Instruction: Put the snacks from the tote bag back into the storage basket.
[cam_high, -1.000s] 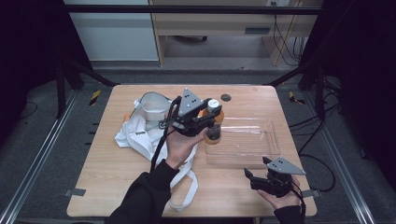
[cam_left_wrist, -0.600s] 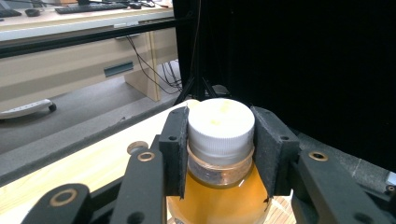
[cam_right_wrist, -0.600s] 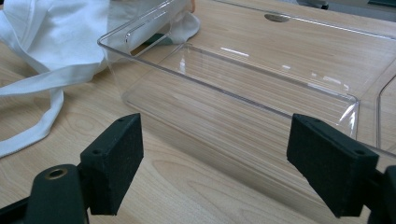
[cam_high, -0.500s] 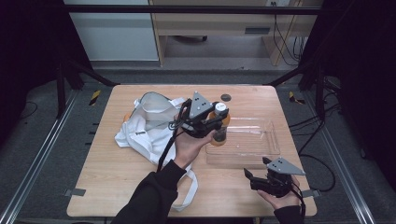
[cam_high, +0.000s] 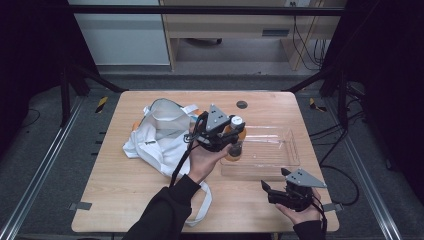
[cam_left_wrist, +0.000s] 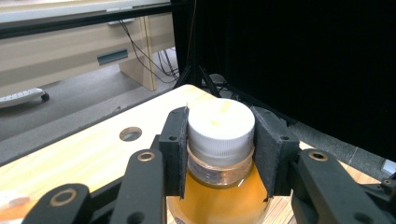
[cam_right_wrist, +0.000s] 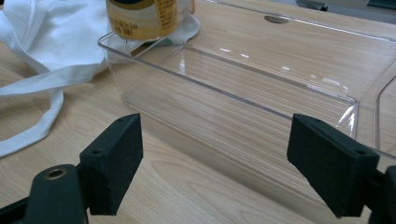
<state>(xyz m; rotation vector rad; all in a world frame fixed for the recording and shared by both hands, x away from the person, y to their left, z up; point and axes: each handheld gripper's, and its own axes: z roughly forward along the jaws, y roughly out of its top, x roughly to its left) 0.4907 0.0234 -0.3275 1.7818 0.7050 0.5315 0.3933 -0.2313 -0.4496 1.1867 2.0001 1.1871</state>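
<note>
A bottle (cam_high: 234, 149) of orange liquid with a white cap (cam_left_wrist: 220, 125) stands upright at the left end of a clear plastic tray (cam_high: 292, 150). My left gripper (cam_high: 234, 134) is shut on its neck just under the cap, with a pad (cam_left_wrist: 177, 149) on each side. In the right gripper view the bottle (cam_right_wrist: 144, 16) is at the tray's far left corner; I cannot tell whether its base touches the tray floor. My right gripper (cam_high: 267, 192) rests near the table's front right, open and holding nothing, with its jaws (cam_right_wrist: 219, 163) facing the tray's near wall (cam_right_wrist: 224, 116).
A white cloth bag (cam_high: 160, 132) with long straps lies left of the tray, and one strap (cam_right_wrist: 32, 130) runs toward the table's front. A round hole (cam_high: 242, 104) sits in the tabletop behind the tray. Black frame posts stand at the table's back corners.
My left gripper has carried the bottle to the right, from the bag's edge to the tray's left end, and a little lower. The right gripper has stayed put.
</note>
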